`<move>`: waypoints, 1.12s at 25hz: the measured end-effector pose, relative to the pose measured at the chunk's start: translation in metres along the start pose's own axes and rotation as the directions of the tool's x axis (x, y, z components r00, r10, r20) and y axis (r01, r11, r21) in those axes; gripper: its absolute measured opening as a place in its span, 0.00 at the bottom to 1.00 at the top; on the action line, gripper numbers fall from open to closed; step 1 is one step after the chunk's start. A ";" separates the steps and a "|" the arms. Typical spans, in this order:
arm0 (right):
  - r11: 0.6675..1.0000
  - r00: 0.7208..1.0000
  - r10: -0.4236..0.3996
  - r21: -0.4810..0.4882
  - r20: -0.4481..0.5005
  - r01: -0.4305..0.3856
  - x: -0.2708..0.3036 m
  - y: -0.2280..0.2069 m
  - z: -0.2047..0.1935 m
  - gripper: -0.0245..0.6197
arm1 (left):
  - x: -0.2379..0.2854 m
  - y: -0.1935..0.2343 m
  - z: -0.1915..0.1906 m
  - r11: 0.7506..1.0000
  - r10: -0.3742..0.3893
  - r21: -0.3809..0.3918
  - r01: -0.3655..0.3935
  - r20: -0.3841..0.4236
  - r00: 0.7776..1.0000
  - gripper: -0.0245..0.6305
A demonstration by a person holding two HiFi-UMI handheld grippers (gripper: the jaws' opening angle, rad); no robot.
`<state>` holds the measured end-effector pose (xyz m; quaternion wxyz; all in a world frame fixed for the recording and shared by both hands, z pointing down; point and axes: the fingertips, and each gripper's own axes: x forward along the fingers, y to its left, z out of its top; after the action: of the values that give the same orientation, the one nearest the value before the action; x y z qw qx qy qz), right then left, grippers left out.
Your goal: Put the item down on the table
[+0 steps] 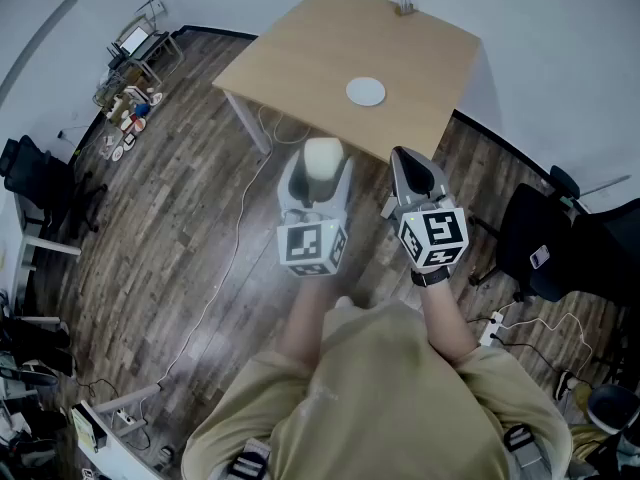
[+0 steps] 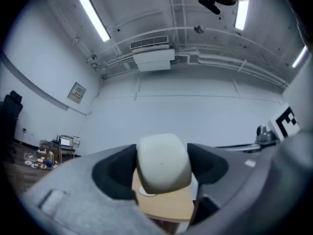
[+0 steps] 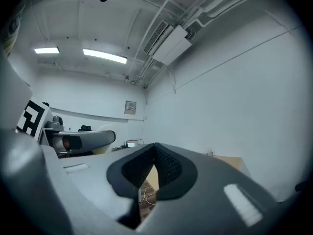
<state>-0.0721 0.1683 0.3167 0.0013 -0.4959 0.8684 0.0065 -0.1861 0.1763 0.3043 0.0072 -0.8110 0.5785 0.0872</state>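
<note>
A white round plate (image 1: 366, 91) serves as the marker. Beyond it, toward the wall, stands a small holder (image 1: 405, 6), too small to make out further. Left of the plate and nearer, a white cable (image 1: 236, 230) trails across the dark wood floor (image 1: 150, 268). Far left of the plate lie a heap of small things (image 1: 128, 116) and a black chair (image 1: 40, 180). Right of it are another black chair (image 1: 540, 243) and a white power strip (image 1: 492, 326).
</note>
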 end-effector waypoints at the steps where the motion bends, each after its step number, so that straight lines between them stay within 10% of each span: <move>1: 1.000 1.000 -0.001 0.002 -0.004 0.001 0.002 0.006 -0.002 0.05 | -0.003 0.005 0.001 1.000 -0.003 -0.004 0.003 0.001 1.000 0.53; 12: 0.997 0.996 -0.072 -0.023 -0.045 0.071 -0.002 0.031 -0.028 0.05 | -0.023 0.027 -0.011 0.996 -0.054 -0.071 0.053 -0.015 0.998 0.53; 28: 0.994 0.996 -0.086 0.067 -0.028 0.087 0.090 -0.090 -0.042 0.05 | 0.112 0.017 -0.058 0.999 -0.045 0.007 0.046 -0.112 0.993 0.53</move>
<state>-0.0399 0.0446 0.3567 0.0076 -0.5328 0.8457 -0.0291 -0.1587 0.0593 0.3466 -0.0194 -0.8275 0.5598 0.0388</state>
